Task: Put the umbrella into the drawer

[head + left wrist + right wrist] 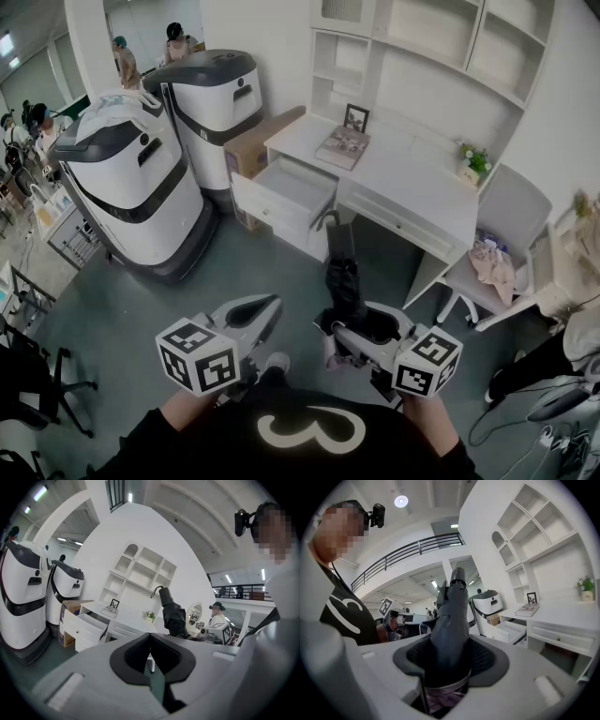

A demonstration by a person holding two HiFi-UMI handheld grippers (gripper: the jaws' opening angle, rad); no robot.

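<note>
A folded black umbrella (342,272) sticks out ahead of my right gripper (352,323), whose jaws are shut on its lower part; its handle end points toward the white desk (412,187). In the right gripper view the umbrella (452,620) rises from between the pads of the right gripper (450,660). The desk's left drawer (291,187) stands pulled out and open, apart from the umbrella. My left gripper (265,311) hovers to the left, shut and holding nothing. The left gripper view shows the left gripper (150,644), the umbrella (173,613) and the drawer (89,623).
Two large white-and-black machines (131,178) stand left of the desk, with a cardboard box (253,141) between them and the drawer. A book (342,145), a photo frame (355,117) and a small plant (475,161) sit on the desk. A grey chair (502,225) stands at the right.
</note>
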